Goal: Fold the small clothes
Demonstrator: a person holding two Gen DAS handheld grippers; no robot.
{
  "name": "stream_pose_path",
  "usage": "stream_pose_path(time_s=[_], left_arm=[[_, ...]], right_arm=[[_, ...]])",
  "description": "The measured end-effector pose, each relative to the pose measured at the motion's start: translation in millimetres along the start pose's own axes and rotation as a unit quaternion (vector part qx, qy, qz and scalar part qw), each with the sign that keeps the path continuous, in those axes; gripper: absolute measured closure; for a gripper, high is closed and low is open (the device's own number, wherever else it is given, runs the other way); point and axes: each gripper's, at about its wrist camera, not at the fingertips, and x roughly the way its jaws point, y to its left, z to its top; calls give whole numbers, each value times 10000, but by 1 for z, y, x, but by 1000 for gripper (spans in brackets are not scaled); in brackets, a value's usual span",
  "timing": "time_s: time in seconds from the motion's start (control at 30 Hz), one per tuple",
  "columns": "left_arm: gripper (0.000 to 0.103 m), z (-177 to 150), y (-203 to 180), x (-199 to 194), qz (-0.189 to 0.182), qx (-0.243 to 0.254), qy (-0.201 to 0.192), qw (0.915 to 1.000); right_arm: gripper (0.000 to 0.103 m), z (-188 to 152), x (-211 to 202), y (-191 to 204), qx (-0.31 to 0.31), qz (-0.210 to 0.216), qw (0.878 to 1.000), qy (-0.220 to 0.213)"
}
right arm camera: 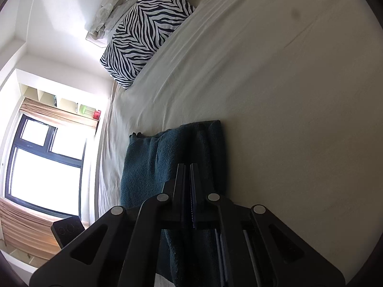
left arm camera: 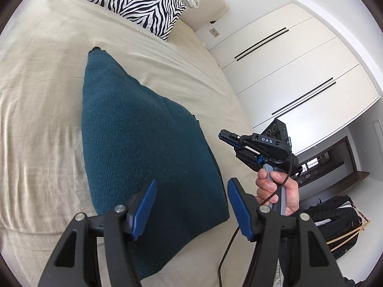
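On bed (left arm camera: pixel 43 76): teal knit (left arm camera: pixel 143 143); left hand-held gripper (left arm camera: pixel 191 205) agape (empty), right (right arm camera: pixel 187 167) closed.

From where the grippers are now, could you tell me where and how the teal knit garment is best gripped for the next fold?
Probably the near right corner of the teal knit garment, approached from the bed's right edge. It lies flat and tapers toward the zebra pillow, and the near hem is widest and closest. The left hand-held gripper hangs open above it; the right hand-held gripper is shut and empty.
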Motion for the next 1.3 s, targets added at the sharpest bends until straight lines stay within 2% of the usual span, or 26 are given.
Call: stream_pose_path(time_s=[0.07, 0.13, 0.2, 0.23, 0.3, 0.47, 0.57, 0.63, 0.7, 0.83, 0.93, 1.0, 1.1, 1.3], left_arm=[[39, -1, 3, 2, -9, -49, 1, 10000], [39, -4, 7, 3, 14, -61, 54, 10000], [39, -8, 11, 3, 17, -86, 90, 9999], [39, -9, 12, 3, 14, -105, 95, 9999], [39, -8, 14, 3, 0, -152, 88, 9998], [39, -5, 10, 4, 96, 41, 72, 9999], [39, -4, 11, 10, 144, 25, 145, 9998], [39, -5, 12, 14, 142, 6, 181, 9997], [39, -7, 11, 16, 153, 61, 196, 9997], [39, -7, 18, 19, 41, -52, 245, 9997], [39, -6, 23, 21, -55, -156, 249, 9996], [39, -6, 22, 22, -22, -145, 252, 9996], [39, -5, 19, 23, 35, -108, 261, 9996], [38, 0, 8, 30, 86, -42, 308, 9995]], right_arm=[[98, -8, -9, -1, 134, 522, 9985, 0], [84, -14, -7, 7, 43, 629, 9980, -13], [27, -24, 9, 21, 17, 598, 9981, 121], [24, -29, 15, 26, 19, 589, 9981, 164], [24, -36, 27, 30, -24, 452, 9984, 336], [30, -40, 37, 37, -2, 534, 9976, 433], [33, -43, 44, 33, 54, 209, 9981, 584], [41, -45, 55, 25, 168, 217, 9966, 773], [55, -49, 64, 25, 203, 250, 9954, 902], [58, -56, 71, 38, 36, 307, 9944, 1015], [62, -53, 83, 36, 109, 93, 9935, 1126], [78, -52, 92, 32, 121, -97, 9925, 1215], [88, -49, 92, 36, -67, -247, 9941, 1056], [90, -46, 68, 66, -773, -510, 9937, 637]])
